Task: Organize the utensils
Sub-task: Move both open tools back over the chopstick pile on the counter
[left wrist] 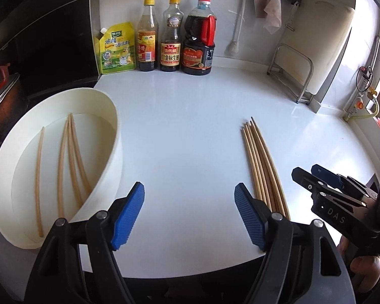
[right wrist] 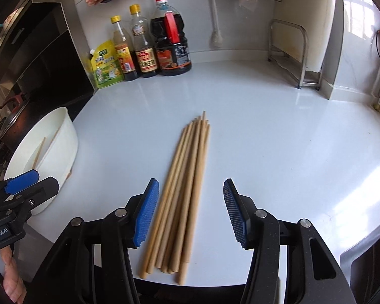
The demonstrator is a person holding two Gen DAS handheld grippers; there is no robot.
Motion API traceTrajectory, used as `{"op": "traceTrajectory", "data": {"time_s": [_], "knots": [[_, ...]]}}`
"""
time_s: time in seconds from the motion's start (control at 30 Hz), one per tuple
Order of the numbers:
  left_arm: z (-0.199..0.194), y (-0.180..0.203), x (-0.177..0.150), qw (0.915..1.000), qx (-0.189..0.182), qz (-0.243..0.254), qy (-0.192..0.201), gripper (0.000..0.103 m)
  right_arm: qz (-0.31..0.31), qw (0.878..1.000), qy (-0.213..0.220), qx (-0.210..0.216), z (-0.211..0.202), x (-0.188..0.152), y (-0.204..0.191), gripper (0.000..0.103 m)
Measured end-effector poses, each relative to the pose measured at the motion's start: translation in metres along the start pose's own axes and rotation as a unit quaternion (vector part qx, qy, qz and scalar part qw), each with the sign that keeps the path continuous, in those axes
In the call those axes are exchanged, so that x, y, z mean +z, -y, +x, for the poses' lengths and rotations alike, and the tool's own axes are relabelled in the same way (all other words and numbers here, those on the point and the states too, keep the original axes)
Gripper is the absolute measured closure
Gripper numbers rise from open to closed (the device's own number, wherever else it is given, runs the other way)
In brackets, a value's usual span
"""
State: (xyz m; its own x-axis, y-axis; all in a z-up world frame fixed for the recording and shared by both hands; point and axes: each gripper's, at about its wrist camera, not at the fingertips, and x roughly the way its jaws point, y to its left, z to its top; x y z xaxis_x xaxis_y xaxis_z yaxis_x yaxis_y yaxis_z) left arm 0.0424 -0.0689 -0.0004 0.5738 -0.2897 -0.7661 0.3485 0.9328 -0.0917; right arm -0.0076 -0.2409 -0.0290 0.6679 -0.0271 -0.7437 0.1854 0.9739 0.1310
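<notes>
In my left wrist view, the white tub (left wrist: 109, 116) sits at the left of the frame on the white table (left wrist: 185, 116), with four loose chopsticks (left wrist: 71, 157) lying in it, one apart at the far left and three fanned from a shared tip. My left claw (left wrist: 188, 215) fills the lower middle, its blue pads spread wide over bare table with nothing between them. Just right of its right pad lies the chopstick bundle (left wrist: 262, 167), tips pointing toward the top of the frame. At the lower right edge my right claw (left wrist: 314, 177) shows side-on. Along the wall at the top stand a green pouch (left wrist: 117, 48) and three sauce bottles (left wrist: 173, 35), with a metal rack (left wrist: 293, 73) at the upper right

In my right wrist view, my left claw (right wrist: 31, 182) sits at the lower left edge in front of the tub (right wrist: 63, 147). In the middle, the chopstick bundle (right wrist: 183, 190) lies on the table (right wrist: 278, 139), running from the bottom centre upward. My right claw (right wrist: 190, 211) is open around its lower part; the bundle sits just beside the left pad, and I cannot tell whether they touch, while the right pad stands clear
</notes>
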Motion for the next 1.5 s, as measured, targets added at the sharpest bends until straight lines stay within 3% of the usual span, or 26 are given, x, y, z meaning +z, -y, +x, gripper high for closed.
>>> {"op": "traceTrajectory", "data": {"time_s": [0.57,1.5], "knots": [[0.057,0.028,-0.002,0.9987,-0.012,0.001,-0.049,0.028,0.006,0.998,-0.045,-0.032,0.046,-0.009,0.026,0.052],[0.08,0.03,-0.002,0.9973,-0.015,-0.005,-0.072,0.028,-0.021,0.997,-0.051,-0.048,0.059,-0.009,0.016,0.052]]}}
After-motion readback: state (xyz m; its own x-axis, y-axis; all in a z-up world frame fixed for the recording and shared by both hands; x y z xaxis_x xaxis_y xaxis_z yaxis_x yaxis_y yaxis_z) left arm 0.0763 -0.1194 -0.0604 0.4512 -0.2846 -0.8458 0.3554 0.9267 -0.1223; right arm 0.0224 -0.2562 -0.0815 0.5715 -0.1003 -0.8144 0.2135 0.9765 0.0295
